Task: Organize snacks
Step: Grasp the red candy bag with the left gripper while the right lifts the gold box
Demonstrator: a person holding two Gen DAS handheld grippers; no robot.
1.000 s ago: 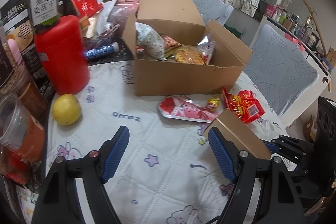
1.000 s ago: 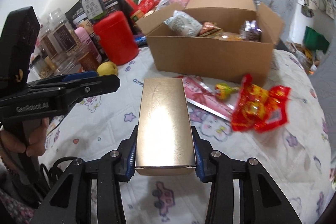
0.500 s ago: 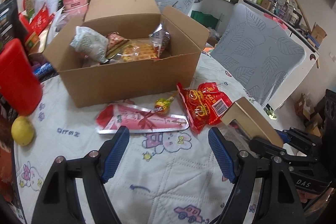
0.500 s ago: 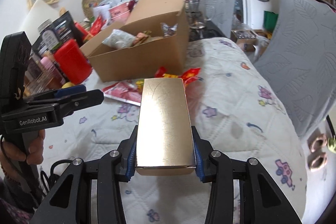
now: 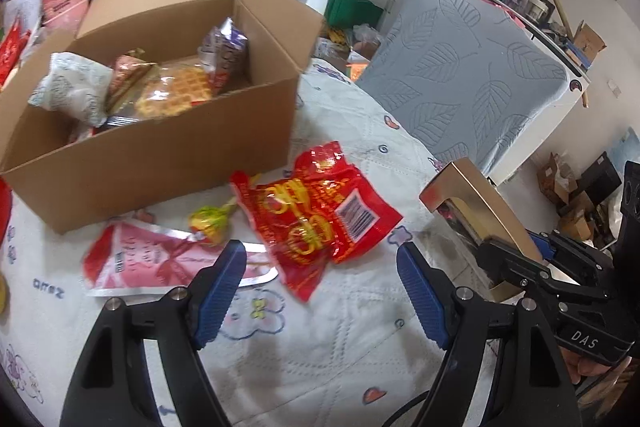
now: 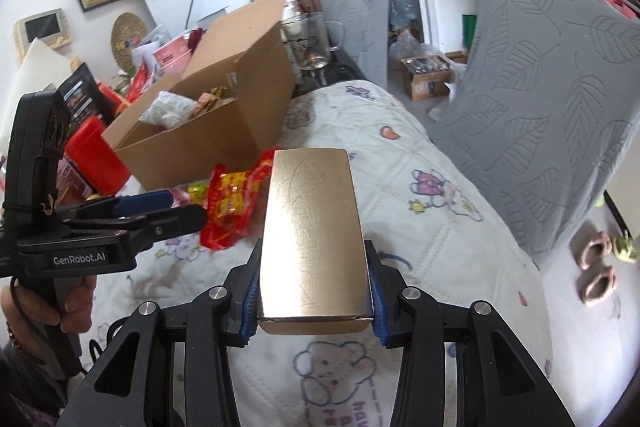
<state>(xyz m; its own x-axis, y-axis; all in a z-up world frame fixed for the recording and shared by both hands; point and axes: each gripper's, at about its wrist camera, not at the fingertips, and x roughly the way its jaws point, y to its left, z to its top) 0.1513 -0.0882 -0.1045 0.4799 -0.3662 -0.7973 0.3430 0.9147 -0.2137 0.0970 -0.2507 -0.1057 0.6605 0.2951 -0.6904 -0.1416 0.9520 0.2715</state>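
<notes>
Quilted table (image 6: 420, 211) cluttered; right gripper (image 6: 312, 301) clamps gold box (image 6: 314, 235), left gripper (image 5: 320, 291) wide, empty. Risk: glossy box slipping before reaching carton (image 5: 168, 155).

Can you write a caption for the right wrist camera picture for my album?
Right gripper shut on a shiny gold box, held above the quilted table near the cardboard box of snacks.

"GenRobot.AI" stands in white on the black body of the left gripper (image 6: 160, 213). "DAS" is printed on the right gripper (image 5: 516, 259). The red snack bag (image 5: 320, 215) carries a barcode and unreadable yellow characters.
</notes>
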